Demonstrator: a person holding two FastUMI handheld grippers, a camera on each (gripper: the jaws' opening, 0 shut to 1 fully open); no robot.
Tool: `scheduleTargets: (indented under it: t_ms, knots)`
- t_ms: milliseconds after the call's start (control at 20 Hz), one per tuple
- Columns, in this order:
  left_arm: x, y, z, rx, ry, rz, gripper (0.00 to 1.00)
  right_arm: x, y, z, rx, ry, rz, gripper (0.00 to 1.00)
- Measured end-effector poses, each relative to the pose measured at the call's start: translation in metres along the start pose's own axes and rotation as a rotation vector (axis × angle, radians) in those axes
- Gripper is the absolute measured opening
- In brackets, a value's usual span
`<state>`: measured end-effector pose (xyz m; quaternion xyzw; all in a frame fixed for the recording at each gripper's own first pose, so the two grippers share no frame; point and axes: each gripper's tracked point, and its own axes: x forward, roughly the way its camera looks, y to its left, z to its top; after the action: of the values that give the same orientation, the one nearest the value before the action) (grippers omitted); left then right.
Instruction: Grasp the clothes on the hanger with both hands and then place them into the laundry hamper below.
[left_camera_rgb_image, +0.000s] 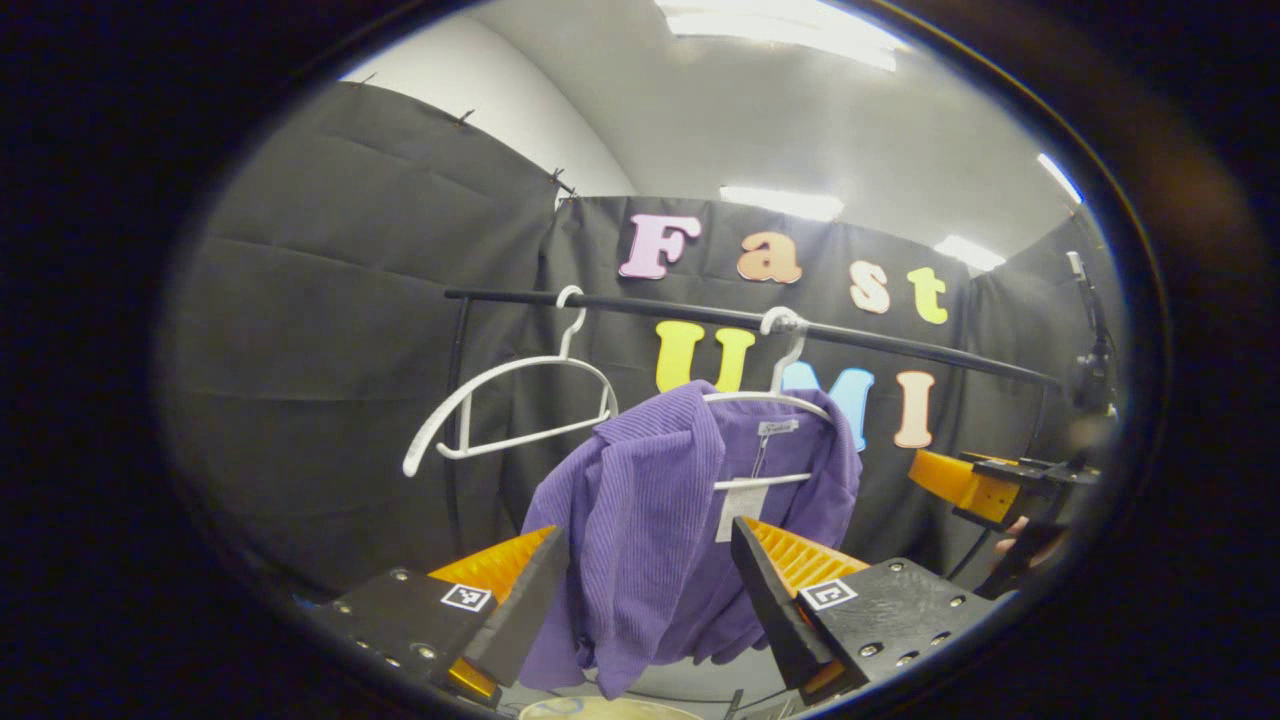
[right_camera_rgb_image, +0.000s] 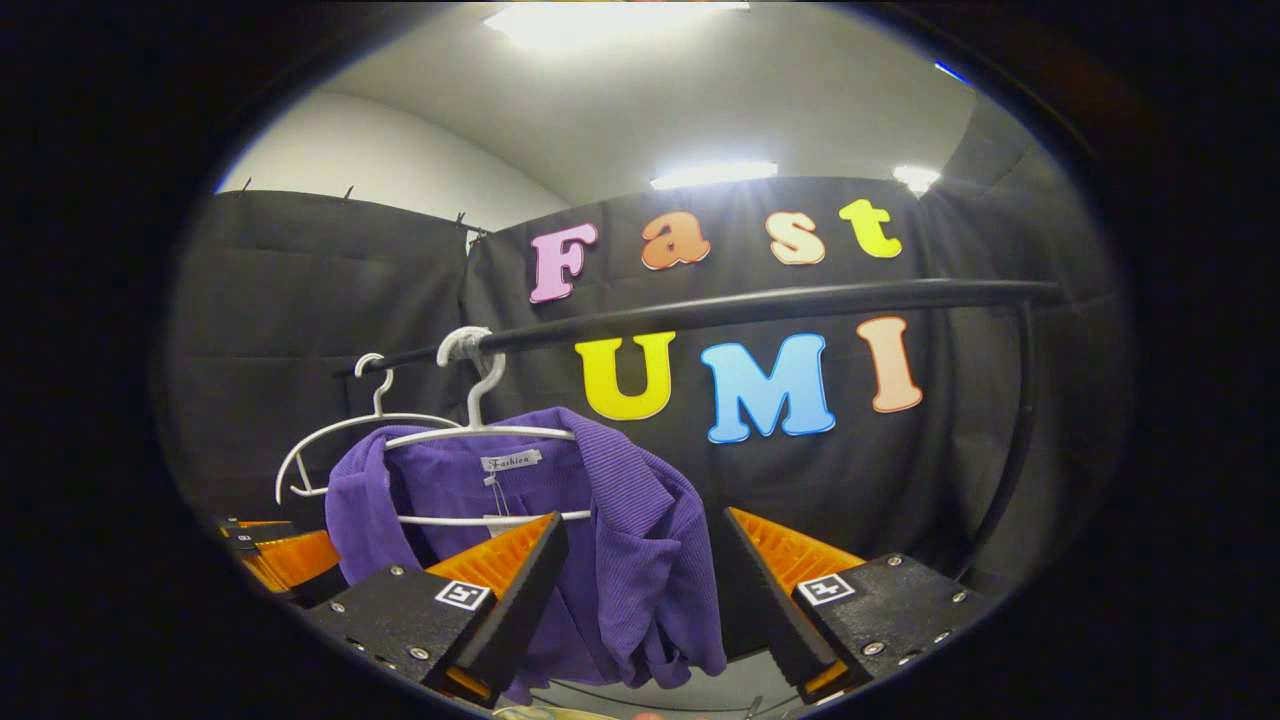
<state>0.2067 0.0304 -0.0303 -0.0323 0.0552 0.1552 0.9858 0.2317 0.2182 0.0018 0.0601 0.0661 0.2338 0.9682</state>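
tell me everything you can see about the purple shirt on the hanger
The purple shirt is ribbed knit-looking fabric with a collar, a neck label and a hanging paper tag. It drapes unevenly over a white hanger hooked on the black rail, one side bunched and drooping low. Both grippers are open, and neither touches it.

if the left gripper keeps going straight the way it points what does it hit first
Most likely the purple shirt: it hangs right between the open fingers of the left gripper, on a white hanger. Depth is unclear, so how near is uncertain.
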Motion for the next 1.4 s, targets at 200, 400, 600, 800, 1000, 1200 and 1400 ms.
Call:
scheduleTargets:
  t_ms: [200, 400, 600, 800, 1000, 1200, 1400]
  knots:
    - [0.041, -0.008, -0.010, 0.004, 0.010, 0.059, 0.99, 0.043, 0.004, -0.016, -0.032, 0.054, 0.062, 0.95]
    - [0.068, -0.010, -0.017, 0.019, 0.011, 0.123, 0.90, 0.070, 0.013, -0.030, -0.031, 0.086, 0.113, 0.95]
    - [0.080, -0.006, -0.020, 0.046, -0.005, 0.196, 0.99, 0.090, -0.004, -0.041, -0.053, 0.084, 0.075, 0.95]
    - [0.091, -0.005, -0.024, 0.088, -0.014, 0.259, 0.99, 0.106, -0.015, -0.054, -0.055, 0.084, 0.054, 0.95]
    - [0.103, -0.006, -0.021, 0.148, -0.025, 0.291, 0.99, 0.117, -0.023, -0.055, -0.060, 0.052, 0.048, 0.96]
    - [0.110, 0.003, -0.024, 0.171, -0.025, 0.349, 0.57, 0.120, -0.022, -0.055, -0.012, 0.023, 0.077, 0.84]
    - [0.103, 0.009, -0.017, 0.154, -0.068, 0.341, 0.29, 0.125, -0.014, -0.054, 0.040, 0.015, 0.106, 0.54]
